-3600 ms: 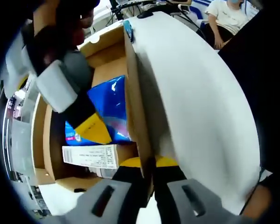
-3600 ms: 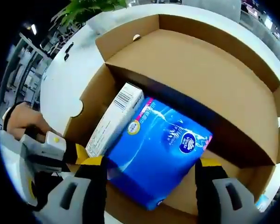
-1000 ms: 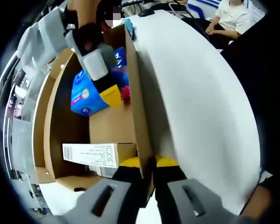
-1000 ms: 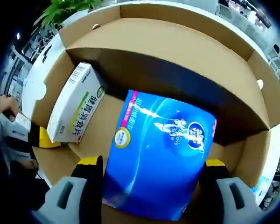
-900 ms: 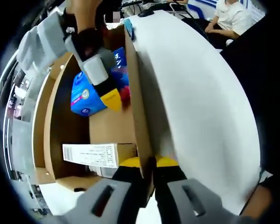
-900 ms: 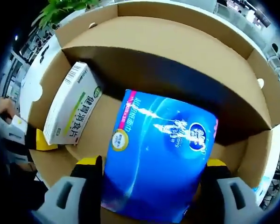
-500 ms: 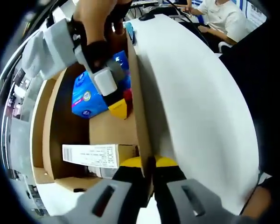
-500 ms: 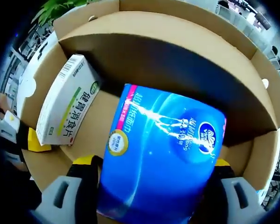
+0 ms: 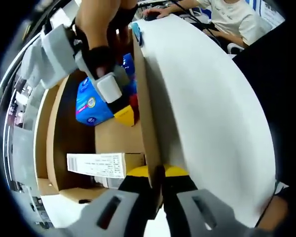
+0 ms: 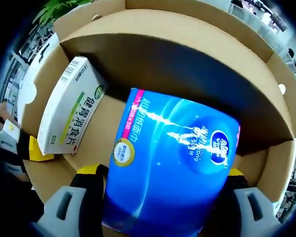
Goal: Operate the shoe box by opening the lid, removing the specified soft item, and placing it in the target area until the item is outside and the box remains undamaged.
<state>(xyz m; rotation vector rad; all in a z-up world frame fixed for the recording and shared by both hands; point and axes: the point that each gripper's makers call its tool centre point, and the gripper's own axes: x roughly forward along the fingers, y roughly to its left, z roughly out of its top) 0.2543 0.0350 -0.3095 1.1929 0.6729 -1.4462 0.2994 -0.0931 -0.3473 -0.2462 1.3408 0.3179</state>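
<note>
The cardboard shoe box [image 10: 187, 29] stands open. My left gripper [image 9: 156, 173] is shut on the edge of the raised lid [image 9: 207, 108], whose white outer face lies to the right. My right gripper [image 10: 163, 173] is shut on the soft blue tissue pack [image 10: 172, 163], one jaw on each side, and holds it above the box floor. The left gripper view shows the right gripper [image 9: 108, 106], held by a person's hand [image 9: 101, 24], with the blue tissue pack [image 9: 89, 101] inside the box.
A white and green carton [image 10: 71, 106] lies along the box's left inner wall; its barcode side is the white carton [image 9: 96, 165] near my left jaws. A potted plant [image 10: 64, 7] stands beyond the box. A seated person [image 9: 232, 15] is behind the lid.
The right gripper has lifted the blue pack off the box floor and away from the carton. The left gripper keeps its hold on the lid.
</note>
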